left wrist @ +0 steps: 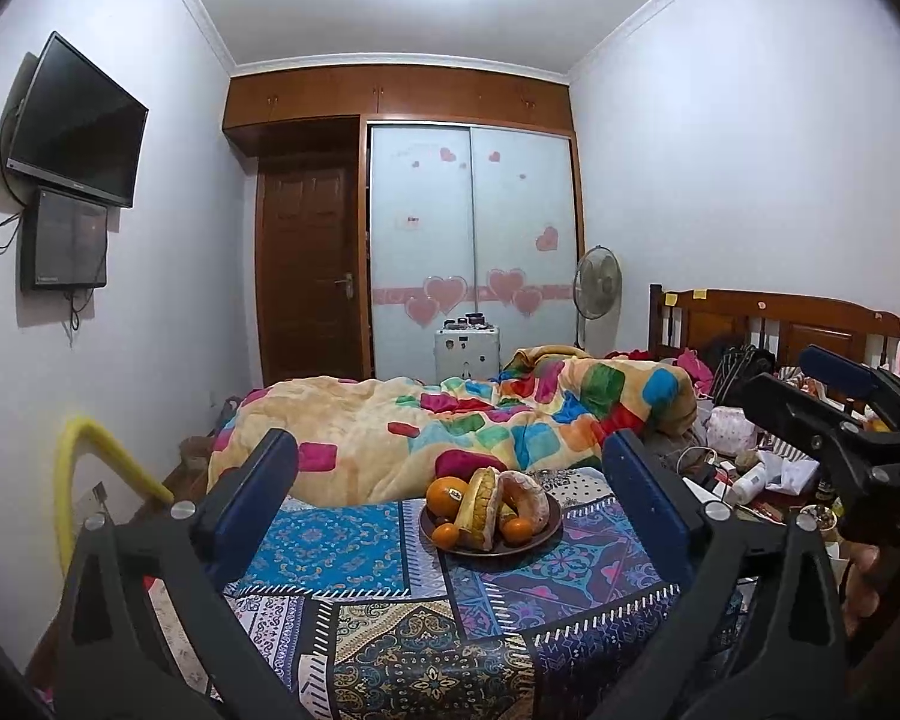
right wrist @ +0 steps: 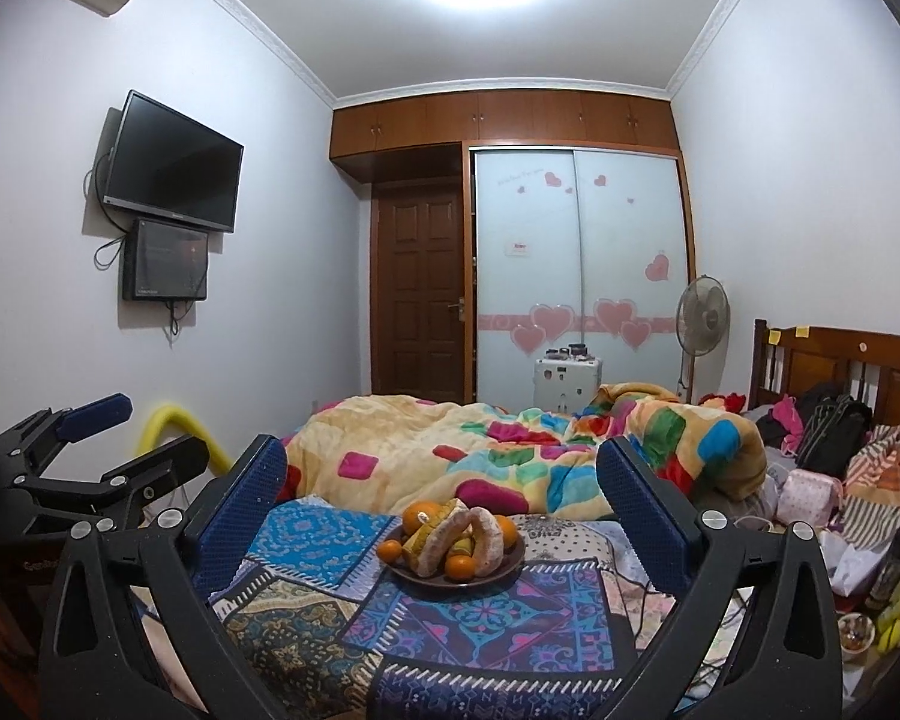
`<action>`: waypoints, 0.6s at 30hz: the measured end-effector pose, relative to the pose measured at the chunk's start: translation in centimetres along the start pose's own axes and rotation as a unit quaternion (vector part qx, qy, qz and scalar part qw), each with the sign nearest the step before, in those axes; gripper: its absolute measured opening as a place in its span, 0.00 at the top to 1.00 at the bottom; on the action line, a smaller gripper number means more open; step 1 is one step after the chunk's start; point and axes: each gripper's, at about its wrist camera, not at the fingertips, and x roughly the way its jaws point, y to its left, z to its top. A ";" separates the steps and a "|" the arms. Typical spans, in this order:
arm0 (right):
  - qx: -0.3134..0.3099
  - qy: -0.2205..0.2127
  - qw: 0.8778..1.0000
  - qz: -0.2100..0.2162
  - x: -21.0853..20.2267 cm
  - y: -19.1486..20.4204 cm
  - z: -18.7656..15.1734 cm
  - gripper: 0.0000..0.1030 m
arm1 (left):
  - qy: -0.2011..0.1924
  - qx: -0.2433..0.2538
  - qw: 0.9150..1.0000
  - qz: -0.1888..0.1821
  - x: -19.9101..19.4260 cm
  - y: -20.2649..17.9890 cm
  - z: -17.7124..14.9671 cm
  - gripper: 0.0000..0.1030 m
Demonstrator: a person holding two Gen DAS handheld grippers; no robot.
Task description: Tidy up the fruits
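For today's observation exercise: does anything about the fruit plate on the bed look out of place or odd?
Yes. The brown plate sits on the patterned bedspread, a soft surface, with its fruit heaped: oranges crowded beside upright pale curved pieces that lean on each other. Nothing has spilled. Both grippers, left and right, are open and apart from it.

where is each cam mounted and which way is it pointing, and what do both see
Left wrist: sits on the left tool, looking forward over the patterned bedspread at the fruit plate; its own two blue fingers show, plus the right tool at the right edge.
Right wrist: sits on the right tool, facing the same way; its own fingers show, plus the left tool at the left edge.
Shared: the plate, the colourful quilt, wardrobe, door and wall TV.
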 end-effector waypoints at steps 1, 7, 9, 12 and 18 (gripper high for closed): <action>0.000 0.000 1.000 0.000 0.0 0.0 -0.1 0.00 | 0.001 0.000 1.000 -0.001 0.1 -0.1 -0.1 0.00; 0.002 0.005 1.000 -0.002 -0.1 -0.2 -0.2 0.00 | 0.005 0.001 1.000 -0.003 0.6 -0.4 -0.3 0.00; 0.002 0.005 1.000 -0.002 -0.1 -0.2 -0.2 0.00 | 0.006 0.002 1.000 -0.004 0.7 -0.5 -0.3 0.00; -0.001 0.007 1.000 -0.004 -0.2 -0.3 -0.1 0.00 | 0.004 0.006 1.000 -0.005 0.8 -0.7 -0.4 0.00; -0.001 0.008 1.000 -0.004 0.0 -0.3 -0.1 0.00 | 0.002 0.005 1.000 -0.009 1.0 -0.8 -0.3 0.00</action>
